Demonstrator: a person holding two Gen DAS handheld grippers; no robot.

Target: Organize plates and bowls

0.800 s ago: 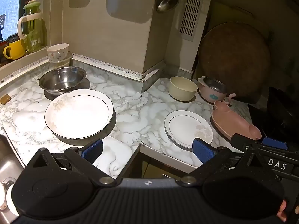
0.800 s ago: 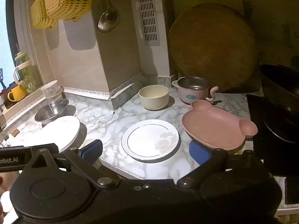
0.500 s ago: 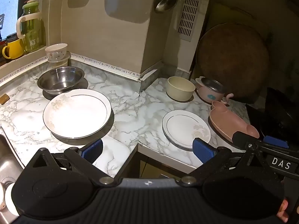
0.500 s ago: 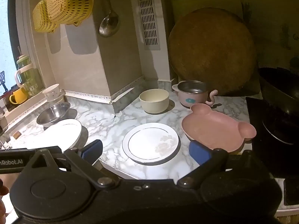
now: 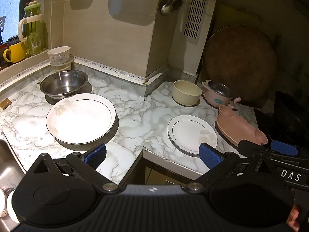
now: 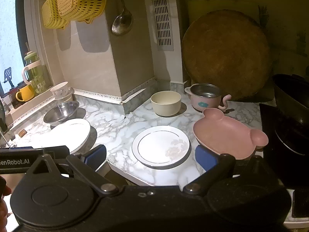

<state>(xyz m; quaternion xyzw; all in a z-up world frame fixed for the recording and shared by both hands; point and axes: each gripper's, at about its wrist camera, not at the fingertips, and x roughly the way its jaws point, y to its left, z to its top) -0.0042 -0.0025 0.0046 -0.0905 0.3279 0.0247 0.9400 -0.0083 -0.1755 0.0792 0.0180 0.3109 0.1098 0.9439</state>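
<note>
On the marble counter (image 5: 139,119) lie a large white plate (image 5: 81,118) at the left, a small white plate (image 5: 192,133) in the middle and a pink bear-shaped plate (image 5: 239,127) at the right. A steel bowl (image 5: 64,84), a cream bowl (image 5: 186,92) and a pink pot-shaped bowl (image 5: 218,94) stand behind them. The right wrist view shows the small plate (image 6: 161,146), pink plate (image 6: 227,135) and cream bowl (image 6: 166,102). My left gripper (image 5: 152,154) is open and empty, above the counter's front edge. My right gripper (image 6: 150,157) is open and empty, just before the small plate.
A round wooden board (image 6: 226,54) leans on the back wall. A dark wok (image 6: 291,112) sits at the right. White cups (image 5: 58,56) are stacked in the back left corner. A sink (image 5: 7,174) lies at the lower left. A ladle (image 6: 122,23) and yellow colanders (image 6: 77,2) hang above.
Both grippers have risen and tilted slightly, so the counter sits lower in both views. Nothing on the counter has moved. Both grippers stay open.
</note>
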